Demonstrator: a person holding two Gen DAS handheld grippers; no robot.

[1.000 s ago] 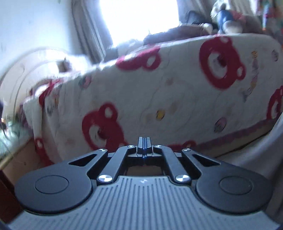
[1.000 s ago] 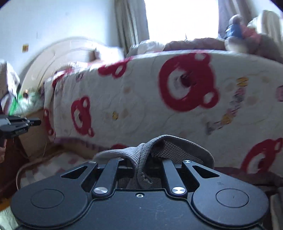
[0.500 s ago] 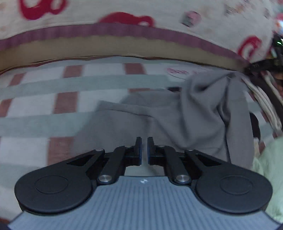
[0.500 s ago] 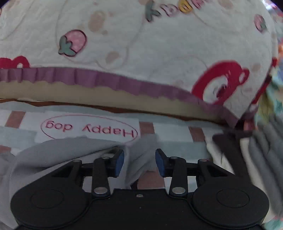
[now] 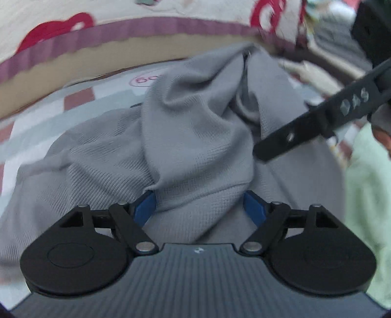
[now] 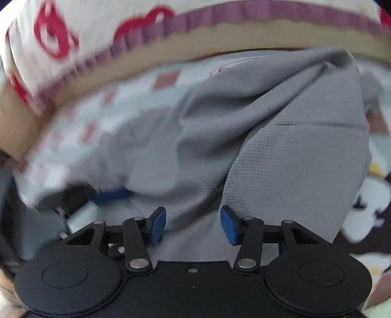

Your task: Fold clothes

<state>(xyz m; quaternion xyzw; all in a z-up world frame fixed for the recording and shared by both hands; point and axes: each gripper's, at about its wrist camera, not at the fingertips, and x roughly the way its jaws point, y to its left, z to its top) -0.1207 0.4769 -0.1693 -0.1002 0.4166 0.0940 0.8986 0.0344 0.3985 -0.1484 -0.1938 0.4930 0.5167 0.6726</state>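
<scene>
Garment: a grey knit garment (image 5: 195,137) lies crumpled on the checked mat (image 5: 78,97) on the floor, just in front of the bed's edge (image 5: 97,58).
Long axis: from the left wrist view the cloth runs from the fingers away toward the bed, one thick fold rising up the middle and ending in a bunched, twisted end close under the bed. Which end is collar or hem I cannot tell.
Lie: rumpled, not flat; a broad flap spreads left of the central fold, a second strip runs along its right side.
Left gripper: the left gripper (image 5: 199,208) points down at the garment, its blue fingers (image 5: 144,208) spread wide and opening. Cloth bulges up between them; the left pad touches the fold, the right pad stands clear, so nothing is clamped.
Right gripper: the right gripper (image 6: 193,225) also points down, fingers (image 6: 157,226) parted and opening, grey cloth lying between them without being pinched. In the left wrist view its black arm (image 5: 317,117) crosses above the garment's right side.
Edges: the bed's purple trim (image 6: 244,17) and tan base bound the far side of the garment. A pale green cloth (image 5: 364,195) lies just beside the garment's right edge.
Open room: bare mat shows to the left of the garment, between it and the bed. Right of the garment the space is crowded.
</scene>
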